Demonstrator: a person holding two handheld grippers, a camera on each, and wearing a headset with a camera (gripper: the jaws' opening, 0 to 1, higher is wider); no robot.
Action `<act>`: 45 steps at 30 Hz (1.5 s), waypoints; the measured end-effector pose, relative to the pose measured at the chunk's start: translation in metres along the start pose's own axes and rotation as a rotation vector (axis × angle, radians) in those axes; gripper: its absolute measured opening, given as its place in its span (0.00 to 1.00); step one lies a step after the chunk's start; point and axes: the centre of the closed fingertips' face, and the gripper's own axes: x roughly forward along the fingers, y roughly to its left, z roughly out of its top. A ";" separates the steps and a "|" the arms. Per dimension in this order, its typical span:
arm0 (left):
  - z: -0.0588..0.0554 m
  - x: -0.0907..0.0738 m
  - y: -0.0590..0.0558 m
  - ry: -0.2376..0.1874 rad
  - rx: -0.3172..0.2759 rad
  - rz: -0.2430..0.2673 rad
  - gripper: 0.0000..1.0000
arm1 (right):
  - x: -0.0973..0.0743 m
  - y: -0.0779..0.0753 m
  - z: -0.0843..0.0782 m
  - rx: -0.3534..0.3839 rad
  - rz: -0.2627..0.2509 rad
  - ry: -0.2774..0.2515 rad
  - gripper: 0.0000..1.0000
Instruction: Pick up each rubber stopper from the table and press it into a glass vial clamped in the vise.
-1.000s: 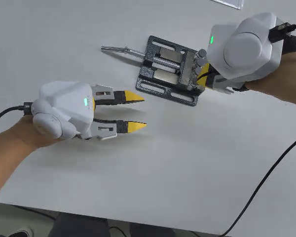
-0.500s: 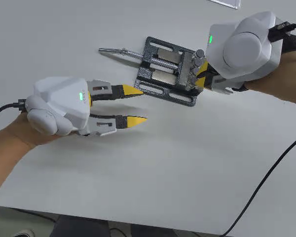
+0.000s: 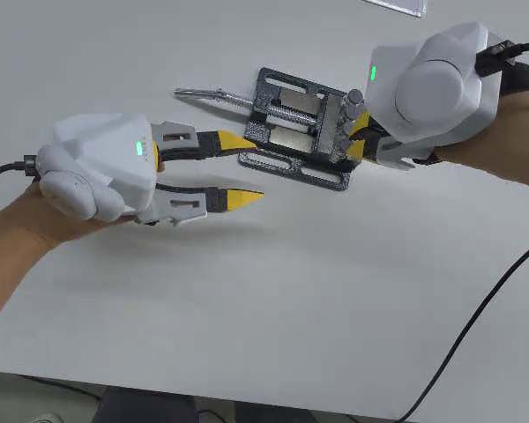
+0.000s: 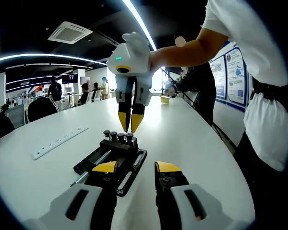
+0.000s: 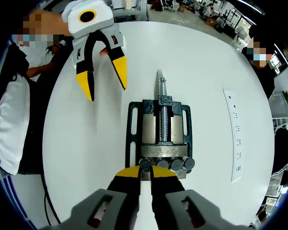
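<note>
Four dark stoppers (image 5: 167,164) are seen in a row at the clamp of the vise (image 5: 134,139). The right tongs (image 5: 147,173) are closed and empty just over the row's end. The left tongs (image 3: 256,167) are spread open near the vise's screw end. The rubber is judged light, soft and grippy, best taken by its sides and pressed straight down gently, since glass is brittle.

Left gripper (image 3: 256,167): white shell, black jaws tipped yellow (pale grey blocks behind them), small green lamp.
Right gripper (image 3: 360,138): white shell, yellow-tipped black jaws, green lamp.
Vise (image 3: 291,132): matt black body, silver-grey jaw plates and screw.
Rubber stoppers (image 5: 167,164): dark grey, plain.
Table (image 3: 291,291): white, unpatterned.
Cable (image 3: 476,317): black.
Power strip (image 5: 235,139): white.
</note>
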 end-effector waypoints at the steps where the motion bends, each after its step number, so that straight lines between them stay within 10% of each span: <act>1: 0.000 0.000 0.002 0.000 0.001 0.000 0.27 | 0.000 0.000 0.000 0.000 0.000 0.001 0.07; 15: 0.006 -0.002 0.019 0.000 0.030 0.005 0.27 | 0.005 -0.004 -0.001 -0.007 0.004 0.004 0.06; 45: 0.007 0.002 0.018 -0.009 0.034 0.006 0.27 | 0.006 0.000 0.000 -0.056 0.002 0.046 0.06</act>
